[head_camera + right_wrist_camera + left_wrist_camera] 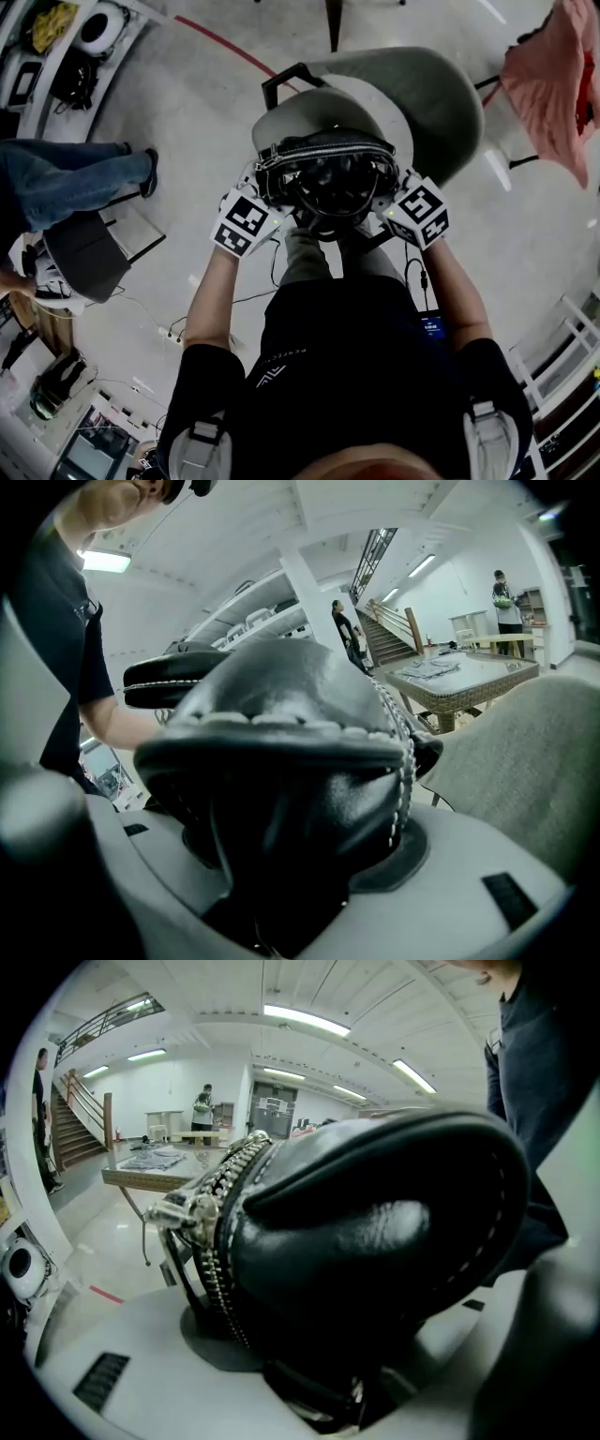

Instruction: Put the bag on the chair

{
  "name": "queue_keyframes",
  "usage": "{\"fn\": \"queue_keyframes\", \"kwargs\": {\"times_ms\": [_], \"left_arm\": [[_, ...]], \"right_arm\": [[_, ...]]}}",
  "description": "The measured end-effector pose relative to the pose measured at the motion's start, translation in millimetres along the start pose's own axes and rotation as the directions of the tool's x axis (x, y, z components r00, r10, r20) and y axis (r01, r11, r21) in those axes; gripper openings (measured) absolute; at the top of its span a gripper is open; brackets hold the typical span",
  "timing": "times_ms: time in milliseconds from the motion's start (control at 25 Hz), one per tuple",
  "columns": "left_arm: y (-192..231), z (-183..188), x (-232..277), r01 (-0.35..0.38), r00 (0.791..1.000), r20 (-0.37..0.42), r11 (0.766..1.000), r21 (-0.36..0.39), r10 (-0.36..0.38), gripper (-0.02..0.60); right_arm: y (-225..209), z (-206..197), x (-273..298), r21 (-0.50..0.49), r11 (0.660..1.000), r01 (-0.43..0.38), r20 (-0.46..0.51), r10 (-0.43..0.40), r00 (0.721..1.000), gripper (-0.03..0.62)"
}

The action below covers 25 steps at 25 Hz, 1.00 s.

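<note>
- Plainly, the bag [328, 173] hangs between the 2 grippers, over the front part of the chair's [441, 103] seat; whether its underside touches the seat I cannot tell.
- Its long axis runs side to side across the seat, from one gripper to the other, with the zip along the top and a handle loop drooping on the person's side.
- On the bag's left end, the left gripper [251, 199] has its fingers clenched; in the left gripper view black leather and zip teeth fill the whole gap between them.
- Likewise the right gripper [405, 197] has its fingers clamped on the right end, and the right gripper view shows the bag wedged between them with the grey backrest just beyond.
- Both forearms reach forward from the body, about parallel, with the grippers tipped downward and angled inward toward each other.
- From the fingers the seat lies below and slightly ahead, the backrest farther on; neither hand is nearer, so the coming move looks like an even lowering by both.
- My judgement: letting go this close to the front edge risks the bag tipping toward the person's legs, so a set-down nearer the backrest seems safer.
</note>
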<state>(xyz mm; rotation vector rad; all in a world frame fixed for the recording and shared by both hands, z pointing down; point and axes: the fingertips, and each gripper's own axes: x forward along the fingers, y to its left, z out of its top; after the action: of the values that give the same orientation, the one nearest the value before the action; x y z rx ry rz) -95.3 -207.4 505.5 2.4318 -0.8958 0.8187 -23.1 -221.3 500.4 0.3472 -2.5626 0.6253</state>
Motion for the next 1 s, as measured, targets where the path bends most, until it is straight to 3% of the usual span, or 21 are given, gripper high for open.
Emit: {"fn": "queue_keyframes", "kwargs": {"times_ms": [400,1000], "left_arm": [[22,-12,45,-0.001,1.0,-0.006,1.0,0.005,0.001,0.278],[7,-45,101,0.066,0.994,-0.089,0.997,0.048,-0.062,0.29]], "right_arm": [[-42,-22,17,0.005,1.0,0.013,-0.009,-0.012,1.0,0.265],[-65,-87,12,0.084,0.992,0.095,-0.02,-0.094,0.995,0.265]]}}
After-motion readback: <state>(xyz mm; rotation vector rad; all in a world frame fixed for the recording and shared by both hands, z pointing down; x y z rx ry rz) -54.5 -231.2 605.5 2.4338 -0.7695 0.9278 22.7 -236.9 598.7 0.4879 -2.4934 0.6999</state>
